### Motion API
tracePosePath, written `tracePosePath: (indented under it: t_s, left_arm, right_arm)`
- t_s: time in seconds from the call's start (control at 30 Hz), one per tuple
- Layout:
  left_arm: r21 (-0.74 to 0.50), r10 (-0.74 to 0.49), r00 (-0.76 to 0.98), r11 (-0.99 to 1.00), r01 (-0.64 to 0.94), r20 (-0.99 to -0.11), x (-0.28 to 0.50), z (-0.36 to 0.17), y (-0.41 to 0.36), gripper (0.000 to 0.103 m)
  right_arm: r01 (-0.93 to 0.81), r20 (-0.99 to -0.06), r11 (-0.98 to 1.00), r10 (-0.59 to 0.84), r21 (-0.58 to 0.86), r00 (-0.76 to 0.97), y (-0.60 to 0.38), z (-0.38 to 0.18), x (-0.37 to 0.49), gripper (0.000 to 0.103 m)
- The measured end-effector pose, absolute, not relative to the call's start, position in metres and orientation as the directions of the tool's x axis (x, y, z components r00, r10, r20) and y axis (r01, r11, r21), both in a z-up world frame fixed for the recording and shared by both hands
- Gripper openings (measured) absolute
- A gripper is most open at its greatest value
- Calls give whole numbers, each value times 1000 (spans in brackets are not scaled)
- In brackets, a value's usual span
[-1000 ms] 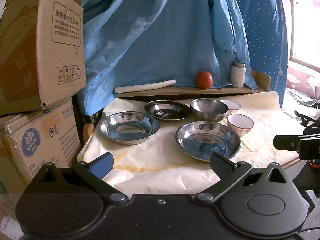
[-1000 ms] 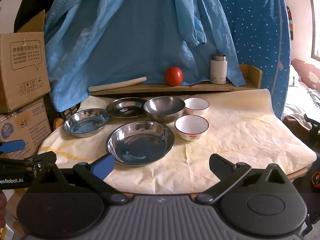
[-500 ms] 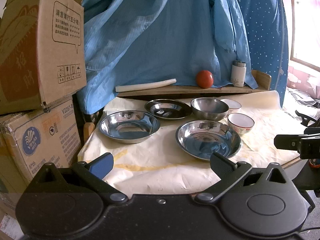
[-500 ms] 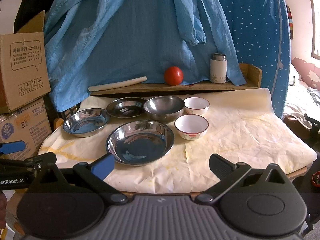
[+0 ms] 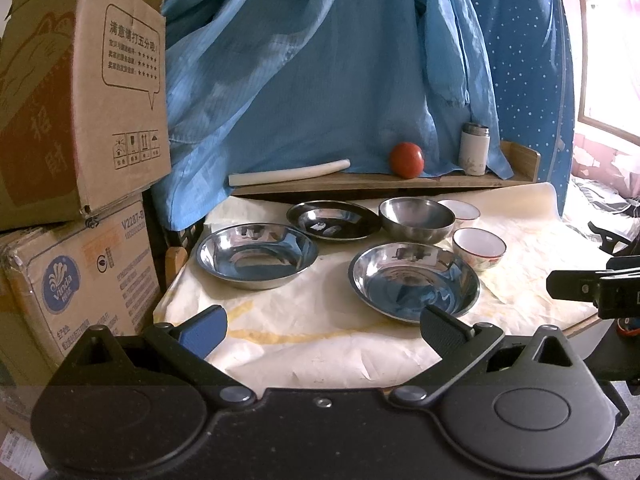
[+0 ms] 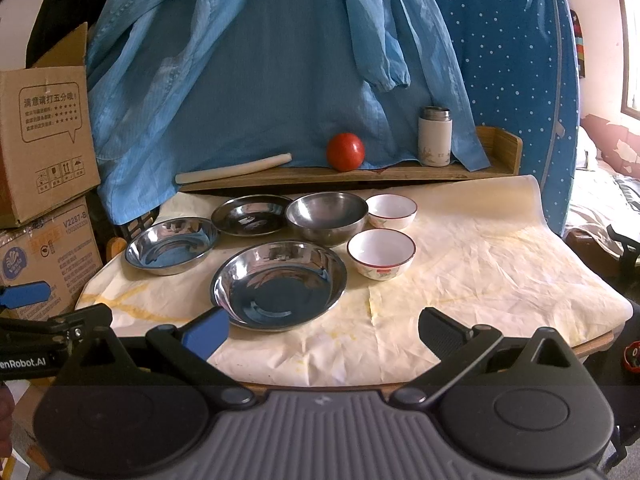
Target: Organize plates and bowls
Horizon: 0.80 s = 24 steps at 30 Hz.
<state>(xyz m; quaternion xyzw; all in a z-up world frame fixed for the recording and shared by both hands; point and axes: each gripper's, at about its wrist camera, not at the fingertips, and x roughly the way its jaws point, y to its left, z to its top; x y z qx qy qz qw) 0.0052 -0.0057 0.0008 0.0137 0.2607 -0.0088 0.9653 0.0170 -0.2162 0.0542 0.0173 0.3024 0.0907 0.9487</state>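
Both grippers are hanging short of the table's near edge, and I am seeing nothing between either pair of fingers. My left gripper (image 5: 323, 326) is standing with its jaws spread wide over the paper-covered table (image 5: 320, 344); my right gripper (image 6: 323, 328) is spread just as wide, empty too.

From the right wrist view, I am looking at six dishes grouped left of centre. At 12 o'clock from my right gripper, nearest me, the large steel plate (image 6: 279, 285) is lying empty, reflecting blue cloth. At 11 o'clock, the second steel plate (image 6: 171, 245) is sitting apart from it, also empty. Behind those, the dark shallow plate (image 6: 251, 215) is sitting just beside the steel bowl (image 6: 327, 213); something pale is showing in the dark plate, though it may be only glare. At 1 o'clock, the near white bowl (image 6: 380, 252) with a red rim is standing empty, and the far white bowl (image 6: 391, 210) is sitting behind it, close to the steel bowl.

On the wooden shelf (image 6: 340, 174) at the back, a tomato (image 6: 345, 151), a white flask (image 6: 434, 136) and a pale roll (image 6: 234, 169) are resting. Cardboard boxes (image 5: 76, 120) are stacked at 10 o'clock of my left gripper.
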Motion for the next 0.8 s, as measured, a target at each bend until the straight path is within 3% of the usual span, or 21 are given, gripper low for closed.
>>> tracePosePath:
  t_s: [0.8]
  left_arm:
    - [25,-12,861,999,29,-509,7,-1,-7,102]
  right_arm:
    - [-160,-572,983,182,89,800,-217,54,18,103]
